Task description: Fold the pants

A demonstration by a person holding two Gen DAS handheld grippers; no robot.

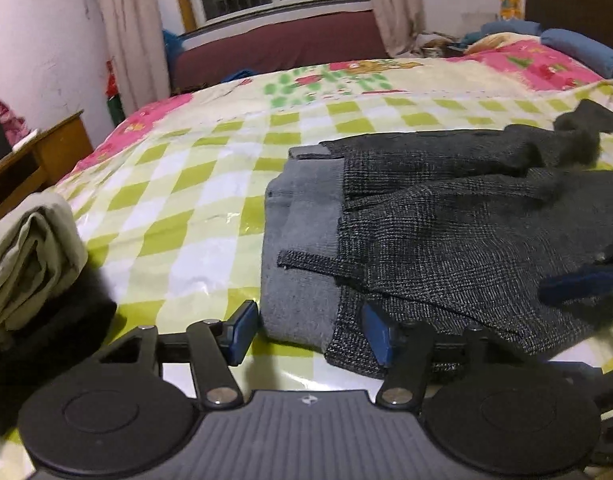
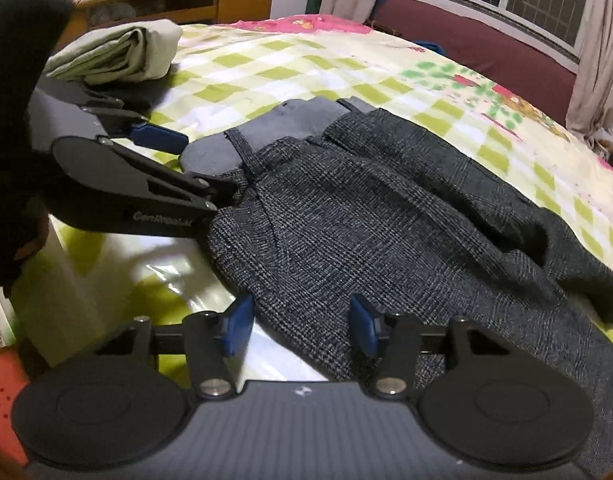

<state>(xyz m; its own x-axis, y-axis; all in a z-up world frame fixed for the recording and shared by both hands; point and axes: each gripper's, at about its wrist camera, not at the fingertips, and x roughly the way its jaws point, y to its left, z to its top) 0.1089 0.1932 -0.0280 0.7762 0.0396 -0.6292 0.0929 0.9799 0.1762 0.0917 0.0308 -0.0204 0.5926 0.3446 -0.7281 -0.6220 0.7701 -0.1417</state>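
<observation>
Dark grey checked pants [image 1: 446,236] with a lighter grey lining at the waistband [image 1: 302,216] lie on the checked bed cover [image 1: 178,200]. They also show in the right wrist view [image 2: 346,216], waist to the left, legs rumpled to the right. My left gripper [image 1: 310,330] is open at the near waist corner, its jaws on either side of the edge. It shows in the right wrist view [image 2: 194,168] at the waistband. My right gripper [image 2: 302,330] is open over the near edge of the pants, and part of it shows at the right edge of the left wrist view [image 1: 582,280].
A folded pale green cloth [image 2: 118,54] lies on a dark one at the bed's left side, also seen in the left wrist view [image 1: 30,256]. A wooden desk [image 2: 178,0] stands beyond. A maroon bench [image 1: 282,48] is under the window. Blue pillows [image 1: 578,50] lie at the far right.
</observation>
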